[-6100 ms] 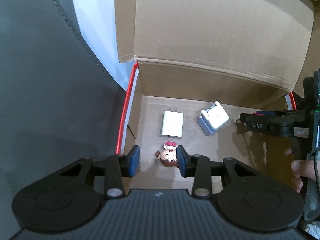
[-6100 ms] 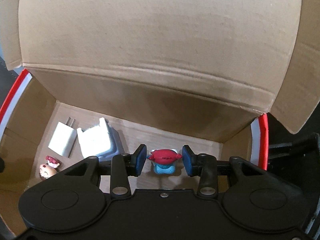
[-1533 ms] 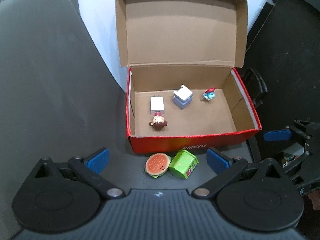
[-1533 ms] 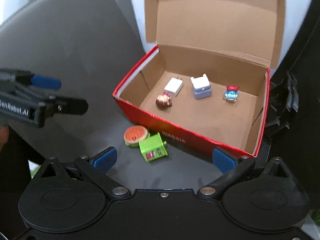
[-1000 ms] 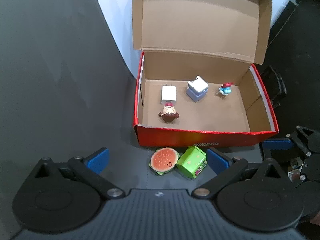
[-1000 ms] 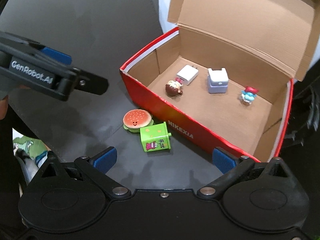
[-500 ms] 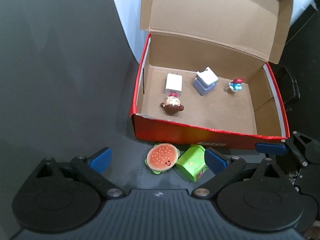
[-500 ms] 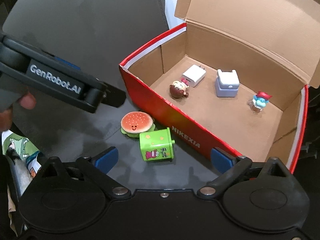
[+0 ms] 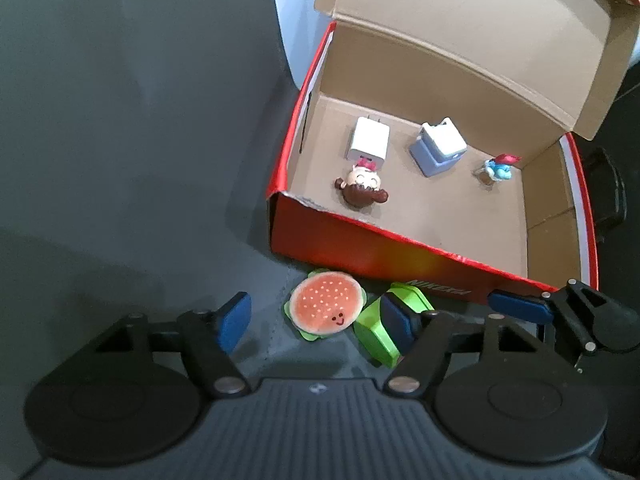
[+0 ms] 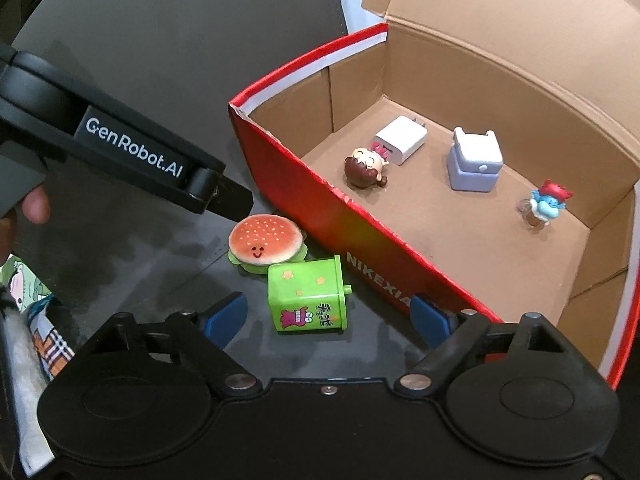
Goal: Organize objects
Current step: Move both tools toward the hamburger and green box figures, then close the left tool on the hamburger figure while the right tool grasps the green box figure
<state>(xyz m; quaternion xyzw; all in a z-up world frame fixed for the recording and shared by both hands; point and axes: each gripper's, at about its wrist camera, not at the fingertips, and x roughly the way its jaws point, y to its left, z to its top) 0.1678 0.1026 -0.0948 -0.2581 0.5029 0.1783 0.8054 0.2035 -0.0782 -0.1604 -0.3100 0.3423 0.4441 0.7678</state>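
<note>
Looking down from the left wrist: left gripper [image 9: 316, 322] low over dark grey tabletop [image 9: 120, 140], jaws closing, half open. Burger toy [image 9: 325, 307] between the blue pads, touched by neither; lying flat, smiley face toward the camera. Green carton toy [image 9: 378, 330] just right of the burger, partly hidden behind the right pad. Red shoebox [image 9: 380, 254] directly beyond both toys, lid flipped up and back. On the box floor: white charger [image 9: 369, 141] near the left wall, girl figurine [image 9: 362, 190] touching the charger's near edge, pale blue block [image 9: 438, 148] toward the middle, small blue figure with red hat [image 9: 498, 167] further right. Right gripper [image 9: 516, 307] entering at the right edge, just beside the box front; only one blue pad and its black linkage visible.

Looking down from the right wrist: right gripper [image 10: 330, 320] also low, jaws closing, wide apart. Green carton toy [image 10: 307, 300] on its side between the pads, apart from both, printed face upward, small stub pointing toward the box. Burger toy [image 10: 265, 242] touching the carton's far-left corner. Left gripper [image 10: 236, 202] reaching in from the left, one black fingertip just above the burger, fingers of a hand [image 10: 36, 204] on the handle at the far left. Red shoebox [image 10: 360, 236] on the right, charger [image 10: 401, 139], girl figurine [image 10: 364, 168], blue block [image 10: 474, 166] and hatted figure [image 10: 546, 200] in a loose row inside. Some printed fabric [image 10: 36, 332] at the lower left edge.
</note>
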